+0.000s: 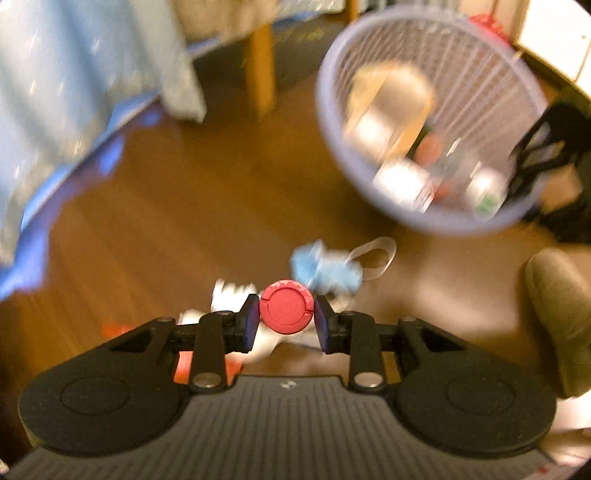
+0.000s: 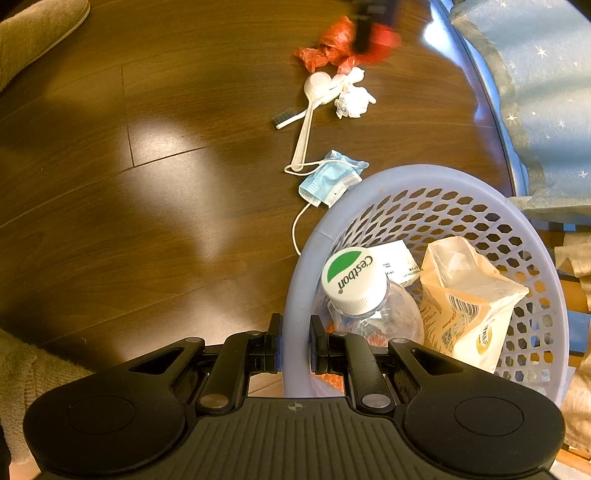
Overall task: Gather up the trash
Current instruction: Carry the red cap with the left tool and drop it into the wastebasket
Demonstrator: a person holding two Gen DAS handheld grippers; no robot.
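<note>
My left gripper (image 1: 286, 314) is shut on a round red bottle cap (image 1: 286, 308) and holds it above the wooden floor. In the right wrist view this gripper is a dark blur (image 2: 373, 33) at the top. Below it lie a blue face mask (image 1: 325, 269) (image 2: 328, 181), a crumpled tissue (image 2: 352, 101), a white plastic spoon (image 2: 308, 122), a toothbrush (image 2: 291, 120) and a red plastic bag (image 2: 328, 48). My right gripper (image 2: 295, 347) is shut on the near rim of the lavender basket (image 2: 295, 280) (image 1: 432, 221). The basket holds a clear bottle (image 2: 351, 277) and a paper bag (image 2: 469, 295).
A bed with a blue starred cover (image 2: 535, 92) (image 1: 55, 110) borders the floor. A wooden leg (image 1: 260, 70) stands behind the basket. A beige slipper (image 2: 33, 33) (image 1: 561, 317) and a fluffy rug (image 2: 29, 369) lie on the floor.
</note>
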